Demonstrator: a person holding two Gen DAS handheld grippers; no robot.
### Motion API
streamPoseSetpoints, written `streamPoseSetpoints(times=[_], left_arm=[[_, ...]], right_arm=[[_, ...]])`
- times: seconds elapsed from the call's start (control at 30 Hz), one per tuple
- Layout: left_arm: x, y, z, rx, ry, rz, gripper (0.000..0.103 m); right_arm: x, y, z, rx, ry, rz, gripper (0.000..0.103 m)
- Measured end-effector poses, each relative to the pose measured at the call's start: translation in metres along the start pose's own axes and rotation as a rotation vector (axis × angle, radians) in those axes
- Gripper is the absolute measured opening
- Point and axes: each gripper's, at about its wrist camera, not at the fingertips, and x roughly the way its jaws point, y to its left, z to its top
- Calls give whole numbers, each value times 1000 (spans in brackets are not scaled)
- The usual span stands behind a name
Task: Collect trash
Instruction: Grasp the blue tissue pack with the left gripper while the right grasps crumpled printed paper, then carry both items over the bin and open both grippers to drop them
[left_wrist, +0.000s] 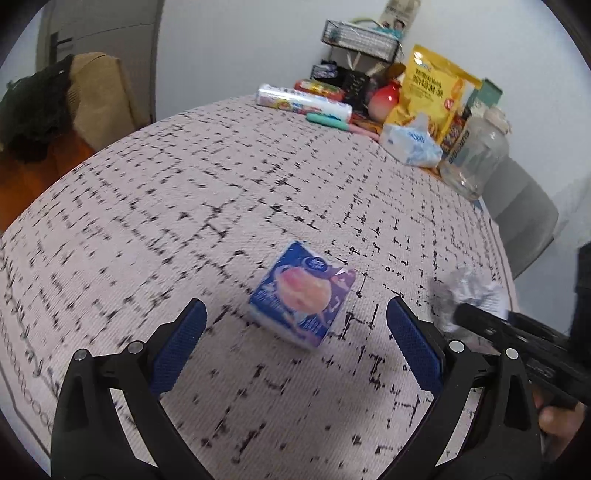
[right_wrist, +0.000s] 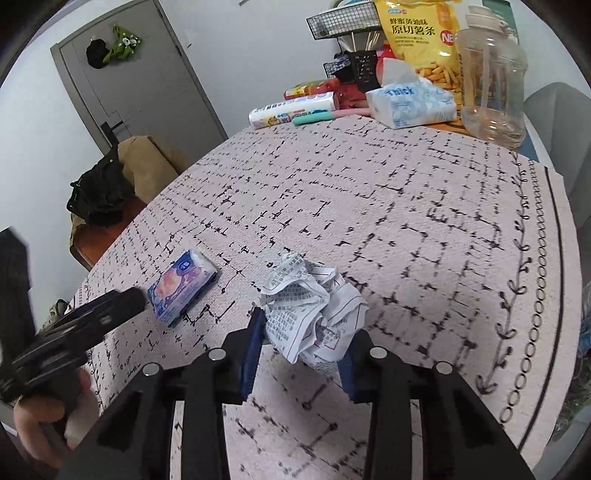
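Blue pads of my right gripper (right_wrist: 303, 343) pinch the crumpled receipt (right_wrist: 314, 310); springy paper may slip. My left gripper (left_wrist: 295, 332) gapes empty before the tissue pack (left_wrist: 301, 295).

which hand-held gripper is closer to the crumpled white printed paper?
Right. The right hand-held gripper has the crumpled white printed paper between its pads; the left hand-held gripper is open beside it, facing the blue tissue packet.

Even, soft indoor light, faint shadows; motion blur on the tablecloth (left_wrist: 184, 206); fisheye bending, dark corners
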Motion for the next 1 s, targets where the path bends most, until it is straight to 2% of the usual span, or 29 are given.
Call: streamPoseSetpoints(times=[0.27, 0.33, 0.43, 0.47, 0.6, 0.7, 1.0], left_arm=[[31, -20, 0, 74, 68, 43, 97], [36, -23, -1, 87, 85, 62, 93], [37, -28, -1, 101, 85, 110, 74], [35, -28, -1, 95, 85, 114, 59], [25, -27, -1, 59, 101, 75, 37], [13, -31, -2, 52, 92, 55, 32], [-40, -48, 10, 58, 14, -38, 31]], right_arm=[[-42, -18, -14, 22, -49, -3, 34], [-53, -23, -17, 32, -59, -3, 34], [-65, -31, -22, 46, -73, -10, 34], [-68, -33, -24, 50, -75, -13, 34], [-79, -42, -30, 71, -87, -23, 34], [-88, -46, -34, 83, -99, -23, 34], [-125, -66, -42, 121, -162, -38, 35]])
